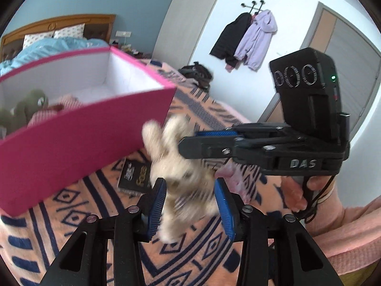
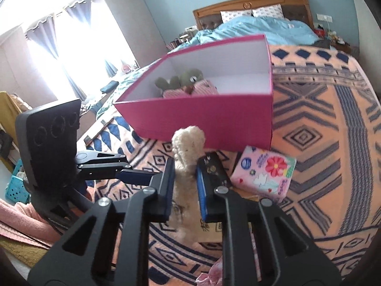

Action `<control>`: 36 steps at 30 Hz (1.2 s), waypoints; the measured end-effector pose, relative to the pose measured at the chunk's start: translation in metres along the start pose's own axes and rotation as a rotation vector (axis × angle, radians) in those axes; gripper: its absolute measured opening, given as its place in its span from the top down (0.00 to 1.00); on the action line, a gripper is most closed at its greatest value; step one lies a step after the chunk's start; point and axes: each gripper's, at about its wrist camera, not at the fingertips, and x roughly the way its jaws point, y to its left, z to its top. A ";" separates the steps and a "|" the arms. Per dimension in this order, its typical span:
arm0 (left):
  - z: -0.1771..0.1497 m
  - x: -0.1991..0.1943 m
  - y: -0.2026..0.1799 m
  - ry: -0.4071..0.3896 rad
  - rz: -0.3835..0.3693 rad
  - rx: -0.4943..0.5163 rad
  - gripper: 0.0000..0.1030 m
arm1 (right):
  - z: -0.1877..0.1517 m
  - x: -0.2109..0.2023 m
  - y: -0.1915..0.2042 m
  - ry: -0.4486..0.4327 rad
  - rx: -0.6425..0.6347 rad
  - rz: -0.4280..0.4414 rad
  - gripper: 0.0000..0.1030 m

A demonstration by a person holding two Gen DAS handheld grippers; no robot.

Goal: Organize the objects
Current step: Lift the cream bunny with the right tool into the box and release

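A cream plush toy (image 1: 181, 178) hangs above the patterned blanket, blurred by motion. My right gripper (image 2: 184, 186) is shut on the cream plush toy (image 2: 188, 147); it also shows in the left wrist view (image 1: 190, 143) from the right. My left gripper (image 1: 189, 205) has its blue pads on either side of the toy with gaps showing, so it looks open. In the right wrist view the left gripper (image 2: 142, 176) reaches in from the left. A pink box (image 2: 214, 119) stands just beyond, with a green plush (image 2: 188, 78) and a striped pink item (image 2: 190, 90) inside.
A pink flowered tissue pack (image 2: 264, 174) lies right of the toy. A dark book (image 1: 135, 176) lies on the orange patterned blanket (image 2: 333, 143). A bed with a blue duvet (image 2: 262, 28) is behind. Coats (image 1: 245, 38) hang on the wall.
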 end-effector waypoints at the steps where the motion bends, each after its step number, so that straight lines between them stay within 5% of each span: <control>1: 0.002 -0.001 -0.001 -0.007 -0.001 0.007 0.59 | 0.002 -0.001 0.001 -0.004 -0.002 0.005 0.88; 8: -0.005 0.017 0.015 0.044 0.033 -0.029 0.59 | -0.002 0.018 -0.011 0.055 0.024 -0.048 0.86; 16: -0.008 0.020 0.015 0.048 0.012 -0.036 0.59 | -0.006 0.021 -0.026 0.069 0.115 -0.044 0.51; 23: -0.010 0.025 0.000 0.072 -0.018 -0.008 0.55 | -0.011 0.038 -0.017 0.126 0.085 -0.068 0.51; 26: -0.012 0.018 0.010 0.060 0.018 -0.026 0.53 | -0.017 0.034 -0.023 0.128 0.094 -0.067 0.62; 36: -0.012 0.004 0.020 0.061 -0.017 -0.030 0.46 | -0.005 0.008 -0.008 0.035 0.020 0.007 0.68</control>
